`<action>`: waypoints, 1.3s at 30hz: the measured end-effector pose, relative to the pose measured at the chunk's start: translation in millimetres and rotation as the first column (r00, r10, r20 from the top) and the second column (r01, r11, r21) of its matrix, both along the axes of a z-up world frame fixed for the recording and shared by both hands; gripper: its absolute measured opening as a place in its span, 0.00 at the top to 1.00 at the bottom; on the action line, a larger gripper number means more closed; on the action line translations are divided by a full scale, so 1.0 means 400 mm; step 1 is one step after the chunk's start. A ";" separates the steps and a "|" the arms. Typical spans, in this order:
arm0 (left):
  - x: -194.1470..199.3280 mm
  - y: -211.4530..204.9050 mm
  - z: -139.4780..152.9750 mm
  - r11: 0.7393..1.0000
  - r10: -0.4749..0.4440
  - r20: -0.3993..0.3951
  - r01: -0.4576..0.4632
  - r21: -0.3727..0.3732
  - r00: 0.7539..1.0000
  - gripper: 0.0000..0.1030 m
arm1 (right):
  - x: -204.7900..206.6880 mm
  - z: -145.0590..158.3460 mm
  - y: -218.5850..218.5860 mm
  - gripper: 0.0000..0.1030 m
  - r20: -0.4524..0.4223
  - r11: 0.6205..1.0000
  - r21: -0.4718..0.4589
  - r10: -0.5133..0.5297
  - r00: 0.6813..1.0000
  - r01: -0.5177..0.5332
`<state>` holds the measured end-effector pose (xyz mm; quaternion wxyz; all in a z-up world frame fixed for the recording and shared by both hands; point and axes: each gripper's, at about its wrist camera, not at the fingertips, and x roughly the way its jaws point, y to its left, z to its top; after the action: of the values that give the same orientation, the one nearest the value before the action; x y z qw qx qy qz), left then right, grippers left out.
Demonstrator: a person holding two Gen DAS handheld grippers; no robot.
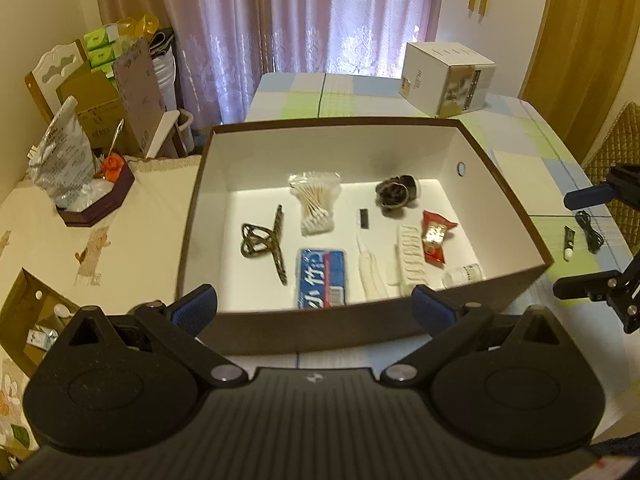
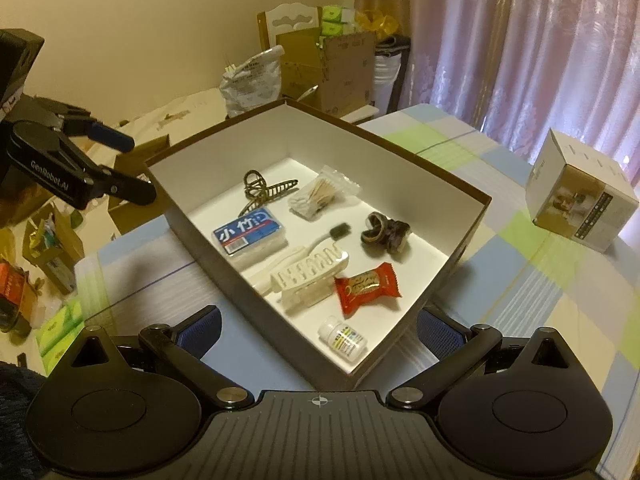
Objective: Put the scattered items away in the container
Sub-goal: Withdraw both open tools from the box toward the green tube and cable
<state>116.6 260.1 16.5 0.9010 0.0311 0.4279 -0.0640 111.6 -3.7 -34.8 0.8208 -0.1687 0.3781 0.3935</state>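
Note:
A brown box with white inside (image 1: 320, 144) (image 2: 372, 156) holds a brown claw clip (image 1: 260, 240), bagged cotton swabs (image 1: 316, 204), a blue tissue pack (image 1: 322, 278), a white toothbrush (image 1: 368, 258), a white clip (image 1: 410, 260), a red snack packet (image 1: 436, 236), a dark scrunchie (image 1: 398, 196) and a small bottle (image 2: 342, 338). On the cloth right of the box lie a small tube (image 1: 569, 240) and a black cable (image 1: 590, 232). My left gripper (image 1: 315, 308) (image 2: 136, 166) hangs open at the box's near wall. My right gripper (image 2: 320, 326) (image 1: 572, 242) is open and empty beside the box's corner.
A white cube carton (image 1: 446, 80) (image 2: 580, 204) stands on the checked tablecloth behind the box. A dark tray with a silver bag (image 1: 96, 200) sits on the left table. Cardboard boxes (image 2: 328, 72) crowd the far side. A quilted chair back (image 1: 616, 148) is at the right.

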 end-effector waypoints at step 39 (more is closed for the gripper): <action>-0.090 -0.481 -0.080 0.975 -0.223 -0.134 0.218 -0.049 0.966 0.02 | -0.128 -0.061 -0.433 0.02 -0.165 0.960 0.022 -0.273 0.948 0.280</action>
<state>80.5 67.8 -15.5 0.8569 0.0588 0.4820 -0.1732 60.3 -177.0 -59.2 0.8384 -0.0631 0.4538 0.2952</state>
